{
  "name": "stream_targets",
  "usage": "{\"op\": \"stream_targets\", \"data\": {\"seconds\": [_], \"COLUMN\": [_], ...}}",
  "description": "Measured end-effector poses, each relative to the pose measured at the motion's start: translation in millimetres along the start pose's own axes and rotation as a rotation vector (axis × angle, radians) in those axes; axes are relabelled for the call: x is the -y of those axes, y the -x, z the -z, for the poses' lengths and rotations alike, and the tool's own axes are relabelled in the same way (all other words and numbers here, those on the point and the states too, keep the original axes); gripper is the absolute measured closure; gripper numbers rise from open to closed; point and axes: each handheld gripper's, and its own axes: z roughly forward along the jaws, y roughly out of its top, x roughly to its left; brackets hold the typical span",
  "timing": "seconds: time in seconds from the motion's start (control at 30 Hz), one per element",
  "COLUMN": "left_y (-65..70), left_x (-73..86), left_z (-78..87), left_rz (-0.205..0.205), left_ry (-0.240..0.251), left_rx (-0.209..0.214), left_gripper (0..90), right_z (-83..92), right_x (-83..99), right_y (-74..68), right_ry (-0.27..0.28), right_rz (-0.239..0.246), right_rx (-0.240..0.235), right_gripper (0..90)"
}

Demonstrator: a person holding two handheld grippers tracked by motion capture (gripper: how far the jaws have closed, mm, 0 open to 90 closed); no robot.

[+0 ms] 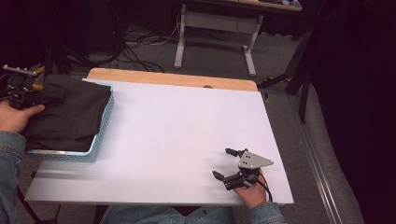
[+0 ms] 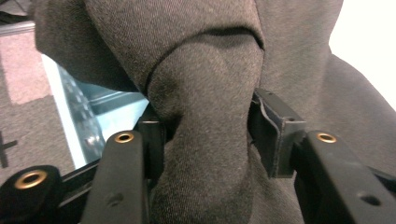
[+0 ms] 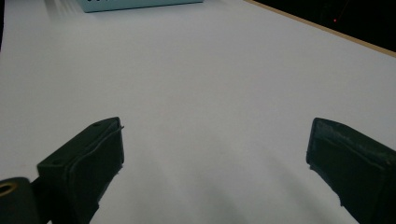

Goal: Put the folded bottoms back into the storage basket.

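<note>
Garment (image 2: 205, 93): dark grey-brown twill cloth, bunched into a thick fold; heaped in the basket, spilling over its rim.
Basket (image 1: 103, 126): pale blue mesh tray at table's left edge.
Left gripper (image 2: 208, 133): at the basket; jaws partly apart, a fold of cloth between them, touching both pads; a firm pinch cannot be told.
Right gripper (image 1: 227, 163): resting near table's front right, jaws wide apart, holding nothing.
Table (image 1: 187, 130): white top, wooden far edge.
Surroundings: grey carpet, cables, desk legs beyond.

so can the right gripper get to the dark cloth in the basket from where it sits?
Probably yes: the right gripper is open, with bare white table between it and the dark cloth in the basket.
</note>
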Motion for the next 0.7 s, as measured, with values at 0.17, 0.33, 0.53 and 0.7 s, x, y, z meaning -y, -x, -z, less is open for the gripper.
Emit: {"op": "stream_targets", "data": {"seconds": [0.17, 0.33, 0.53, 0.7], "left_y": [-5.5, -6.6, 3.6, 15.0], "left_x": [-0.1, 0.0, -2.4, -5.0], "left_z": [-1.1, 7.9, 19.0, 25.8], "left_rz": [0.012, 0.016, -0.003, -0.027], "left_ry": [0.001, 0.04, 0.081, 0.117], "left_rx": [-0.074, -0.122, -0.193, -0.242], "left_gripper": [39.6, 28.3, 29.1, 54.1], "right_z": [0.2, 0.8, 0.9, 0.8], "right_x": [0.1, 0.1, 0.0, 0.1], "right_y": [0.1, 0.5, 0.5, 0.5], "right_ry": [0.0, 0.005, 0.005, 0.003], "right_rz": [0.0, -0.005, -0.006, -0.005], "right_rx": [0.001, -0.002, -0.002, 0.0], "right_gripper": [4.8, 4.7, 4.8, 4.7]}}
